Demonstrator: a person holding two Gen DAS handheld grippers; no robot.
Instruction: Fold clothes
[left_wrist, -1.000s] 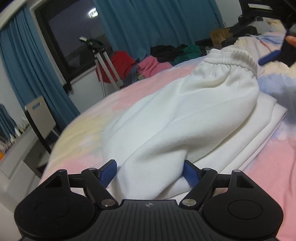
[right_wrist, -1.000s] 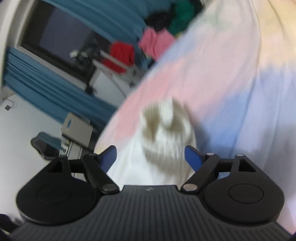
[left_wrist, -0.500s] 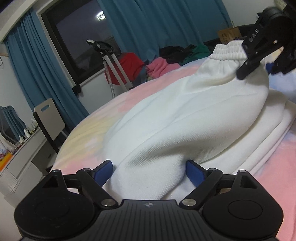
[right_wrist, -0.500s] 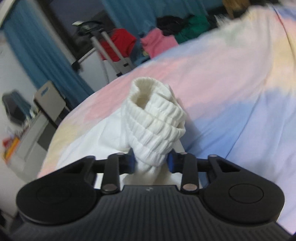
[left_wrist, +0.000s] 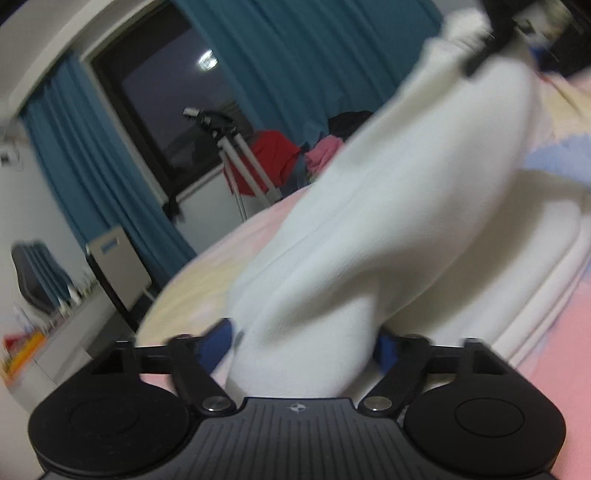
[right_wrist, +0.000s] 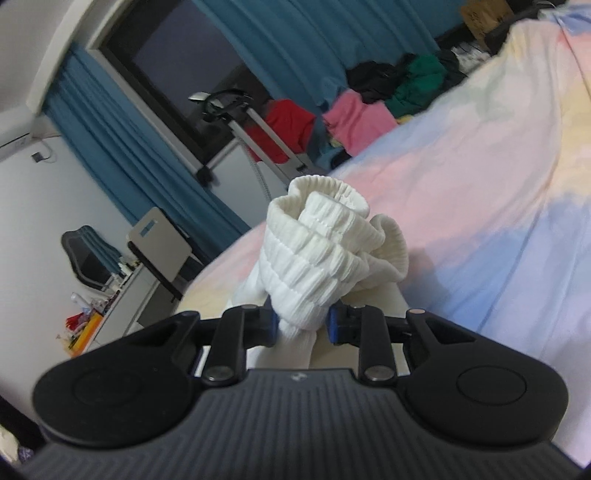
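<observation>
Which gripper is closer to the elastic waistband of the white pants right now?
Right. The right gripper is clamped on the bunched waistband. The left gripper holds the white pants at the far end from it.

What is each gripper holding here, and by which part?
The right gripper pinches the white garment by its bunched ribbed elastic band. The left gripper closes around its other, plain end.
</observation>
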